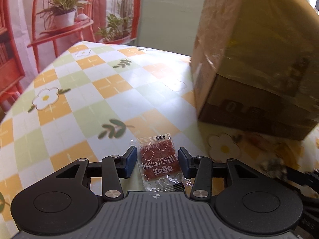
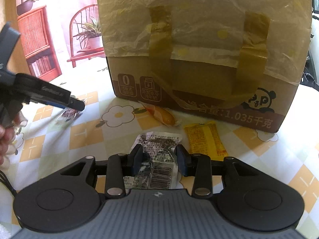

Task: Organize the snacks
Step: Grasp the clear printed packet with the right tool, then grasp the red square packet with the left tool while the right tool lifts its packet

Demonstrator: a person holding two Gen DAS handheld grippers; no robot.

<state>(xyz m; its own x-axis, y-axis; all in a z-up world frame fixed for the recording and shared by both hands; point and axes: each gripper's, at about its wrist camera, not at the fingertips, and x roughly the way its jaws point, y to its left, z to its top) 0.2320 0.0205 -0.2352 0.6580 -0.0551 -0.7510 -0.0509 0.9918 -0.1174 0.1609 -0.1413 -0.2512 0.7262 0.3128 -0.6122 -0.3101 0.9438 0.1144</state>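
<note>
Looking along the left gripper [image 1: 157, 159], I see a small clear packet with a red-brown snack [image 1: 159, 162] lying between its two blue fingers [image 1: 130, 164]. The fingers stand apart, with a gap on each side of the packet. The packet's long side points straight ahead, along the fingers. The cardboard box [image 1: 249, 63] stands ahead and to the right on the flowered tablecloth [image 1: 79, 91].

From the right gripper [image 2: 159, 156], a crinkly silver packet [image 2: 157, 159] sits between the fingers, which press its sides and pinch it narrower. A yellow packet [image 2: 205, 139] lies just to its right, and an orange wrapped candy [image 2: 163, 114] lies by the box. The left gripper shows at far left, blurry. Each gripper is nearest its own packet, and the box top seems the place to go.
</note>
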